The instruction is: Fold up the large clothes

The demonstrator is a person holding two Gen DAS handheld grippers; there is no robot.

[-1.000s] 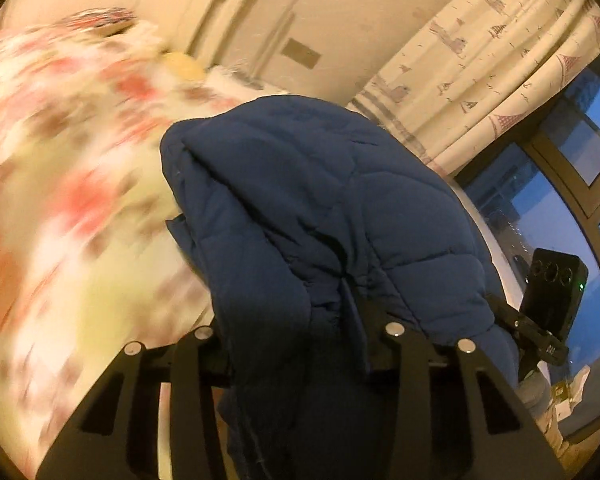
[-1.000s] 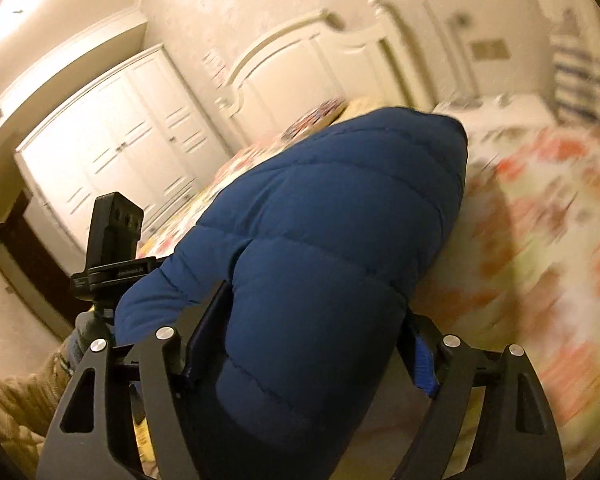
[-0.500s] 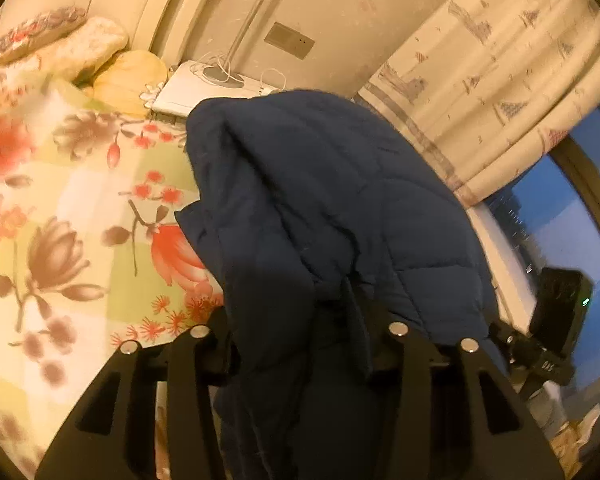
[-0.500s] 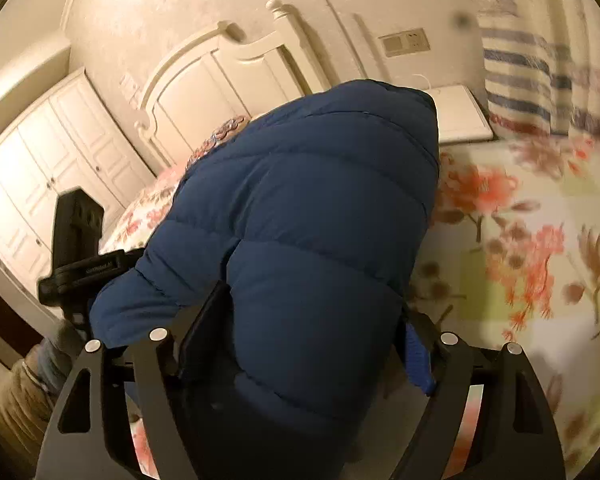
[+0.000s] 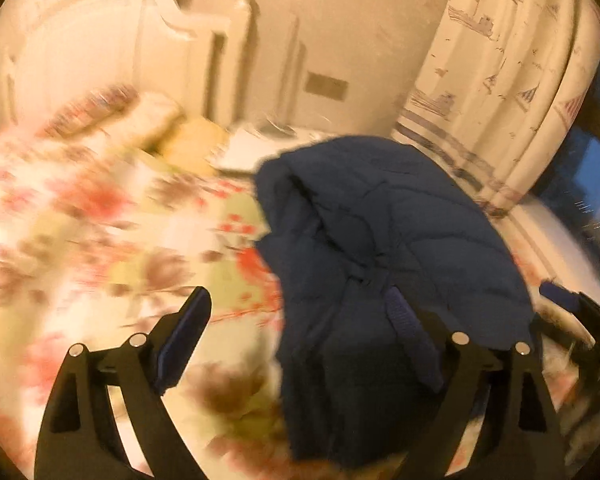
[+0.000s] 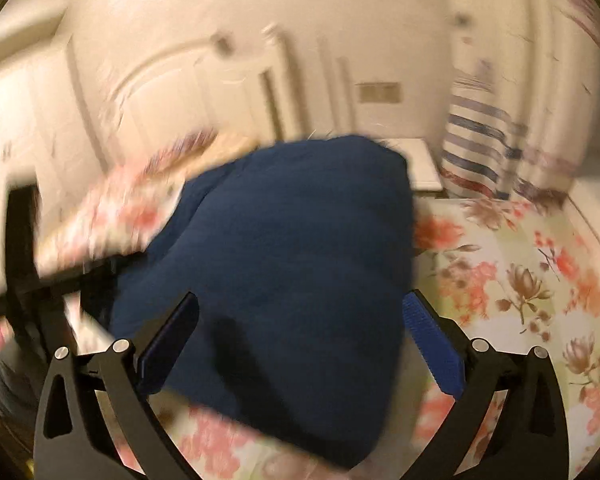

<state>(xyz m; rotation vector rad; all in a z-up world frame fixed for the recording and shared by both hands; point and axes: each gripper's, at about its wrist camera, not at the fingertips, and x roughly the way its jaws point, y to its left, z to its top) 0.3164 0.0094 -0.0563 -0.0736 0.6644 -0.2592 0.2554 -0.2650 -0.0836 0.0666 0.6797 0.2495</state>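
Note:
A navy quilted jacket (image 5: pixel 384 264) lies bunched on the floral bedspread (image 5: pixel 80 240). My left gripper (image 5: pixel 300 340) is open, jaws wide apart; the jacket sits against its right finger and leaves the left finger bare. In the right wrist view the jacket (image 6: pixel 284 264) fills the space between the fingers of my right gripper (image 6: pixel 300 340), which is also open, both pads showing clear of the cloth. Both views are blurred by motion.
A white headboard (image 6: pixel 188 92) and pillows (image 5: pixel 112 108) stand at the far end of the bed. A white bedside table (image 6: pixel 420 164) and striped curtains (image 6: pixel 500 140) are to the right. A dark window (image 5: pixel 596 152) is at far right. The other gripper (image 6: pixel 24 256) shows at left.
Both grippers have opened and let go of the jacket, which has dropped onto the bedspread. Both cameras have swung toward the headboard and are still moving.

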